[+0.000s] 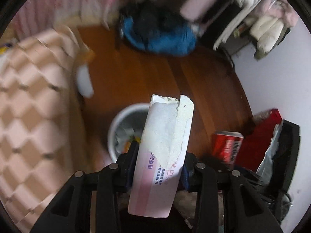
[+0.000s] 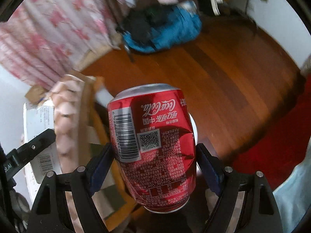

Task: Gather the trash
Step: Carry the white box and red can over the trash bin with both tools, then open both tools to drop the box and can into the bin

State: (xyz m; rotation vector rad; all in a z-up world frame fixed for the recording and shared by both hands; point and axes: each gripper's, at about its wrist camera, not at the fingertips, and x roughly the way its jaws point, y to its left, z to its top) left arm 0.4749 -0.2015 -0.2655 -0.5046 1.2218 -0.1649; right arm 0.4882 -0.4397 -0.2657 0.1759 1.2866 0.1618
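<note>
Left wrist cam: my left hand-held gripper (image 1: 158, 165) clamps torn carton (image 1: 165, 145) above white bin (image 1: 124, 116) rim; bare floor (image 1: 155, 73) beyond. Right hand-held gripper (image 2: 153, 155) pinches dented Coke can (image 2: 153, 139).

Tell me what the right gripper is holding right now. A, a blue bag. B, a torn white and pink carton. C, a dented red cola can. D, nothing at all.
C: in the right wrist view the right gripper has its blue pads on both sides of a dented red cola can; the torn carton sits in the left gripper.
</note>
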